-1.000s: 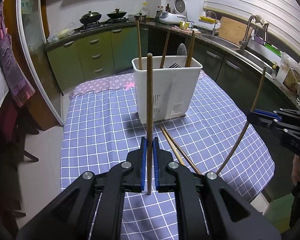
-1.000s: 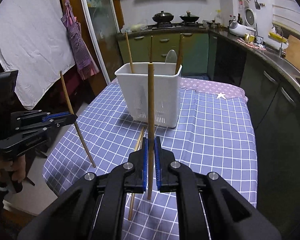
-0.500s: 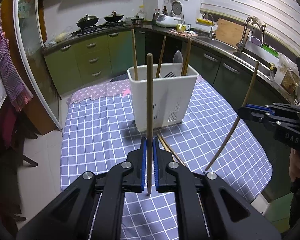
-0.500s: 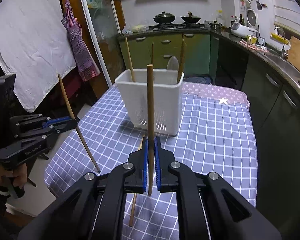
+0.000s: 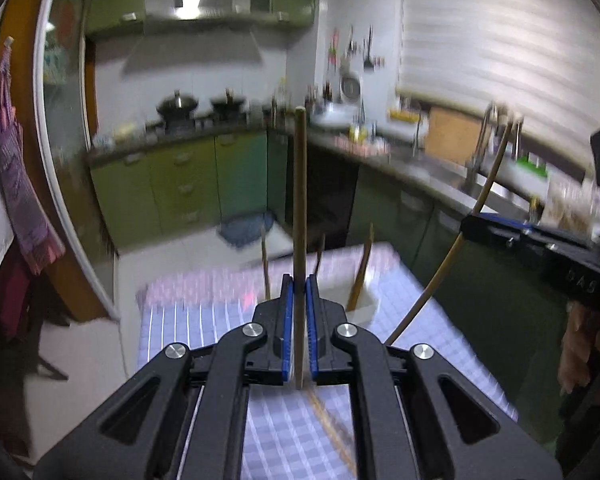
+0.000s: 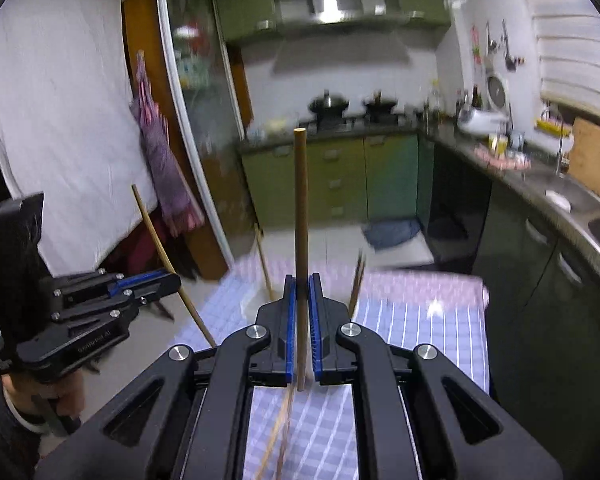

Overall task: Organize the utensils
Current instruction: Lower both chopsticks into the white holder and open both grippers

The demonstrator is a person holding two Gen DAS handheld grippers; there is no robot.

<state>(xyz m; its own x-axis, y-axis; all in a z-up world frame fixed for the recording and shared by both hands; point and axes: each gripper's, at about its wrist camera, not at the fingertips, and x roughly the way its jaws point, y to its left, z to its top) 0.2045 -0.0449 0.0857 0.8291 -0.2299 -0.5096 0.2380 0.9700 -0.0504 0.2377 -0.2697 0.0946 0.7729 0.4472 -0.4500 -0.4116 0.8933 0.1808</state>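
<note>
My left gripper [image 5: 299,296] is shut on an upright wooden chopstick [image 5: 299,200]. My right gripper [image 6: 301,296] is shut on another upright wooden chopstick [image 6: 301,208]. Both are raised above the table. The white utensil holder [image 5: 364,302] sits low behind the left fingers, mostly hidden, with several sticks [image 5: 362,268] poking up from it. In the right wrist view only its sticks [image 6: 265,260] show. The right gripper [image 5: 540,248] shows at the right of the left wrist view; the left gripper [image 6: 100,300] shows at the left of the right wrist view. Two loose chopsticks [image 5: 332,424] lie on the cloth.
The table wears a blue checked cloth [image 6: 420,328] with a pink patterned far end [image 5: 204,284]. Green kitchen cabinets [image 6: 340,184], a stove with pots [image 6: 348,106] and a counter with a sink [image 5: 480,184] lie beyond. A white sheet [image 6: 60,128] hangs at the left.
Both grippers have risen and tilted up with their chopsticks, so the holder has dropped low in both views and the room now fills them. The views are blurred by motion.
</note>
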